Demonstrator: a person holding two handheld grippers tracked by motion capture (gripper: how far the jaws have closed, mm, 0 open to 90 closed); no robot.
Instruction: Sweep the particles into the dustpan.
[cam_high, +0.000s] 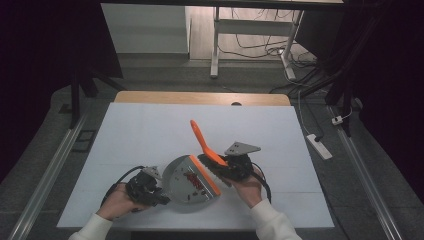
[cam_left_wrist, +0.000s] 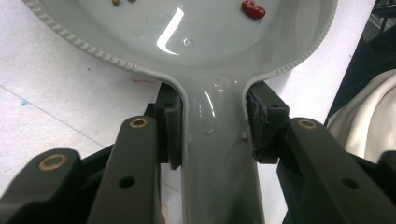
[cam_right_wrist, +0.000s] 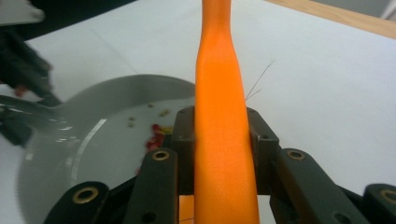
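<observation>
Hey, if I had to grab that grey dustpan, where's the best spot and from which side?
Grip the dustpan by its narrow handle, coming along it from the end away from the pan. The handle is slim enough to fit between two jaws, as the left gripper holds it now; the pan itself is wide and shallow.

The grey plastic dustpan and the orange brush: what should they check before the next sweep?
1. Left gripper shut on the grey plastic dustpan's handle: ok.
2. Right gripper shut on the orange plastic brush's handle: ok.
3. Red beans lie inside the dustpan: ok.
4. Dustpan's orange front lip flat against the white table: cannot tell.
5. Brush's dark bristles beside the lip: ok.
6. Any beans left on the table: cannot tell.
</observation>
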